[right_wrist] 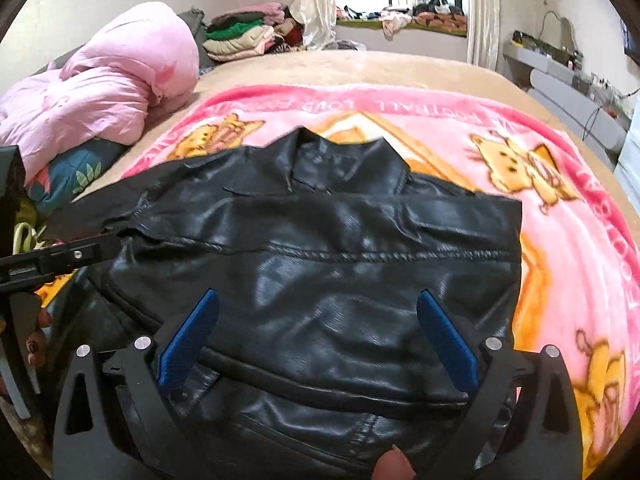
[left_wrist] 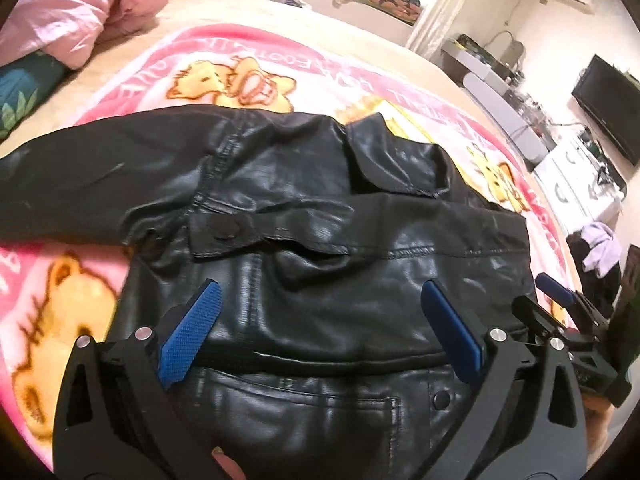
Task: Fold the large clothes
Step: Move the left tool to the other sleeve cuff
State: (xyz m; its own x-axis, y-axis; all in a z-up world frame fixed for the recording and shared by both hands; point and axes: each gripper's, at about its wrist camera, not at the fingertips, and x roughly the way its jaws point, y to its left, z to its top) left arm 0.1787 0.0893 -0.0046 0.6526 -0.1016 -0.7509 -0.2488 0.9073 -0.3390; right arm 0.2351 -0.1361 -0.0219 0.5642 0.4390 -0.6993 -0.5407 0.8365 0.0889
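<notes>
While black jacket (left_wrist: 328, 216) lies partly folded on pink blanket (left_wrist: 168, 64) on bed, both tools hang above it. Left gripper (left_wrist: 320, 336) spread wide, blue pads off leather, nothing pinched. Right gripper (right_wrist: 318, 340) spread wide too, nothing pinched. One sleeve sticks out past left edge. Collar points to far side. Folded hem edge runs across near pads. Bare blanket beyond collar and along right edge. Pink quilt (right_wrist: 108, 84) far left, well apart.
</notes>
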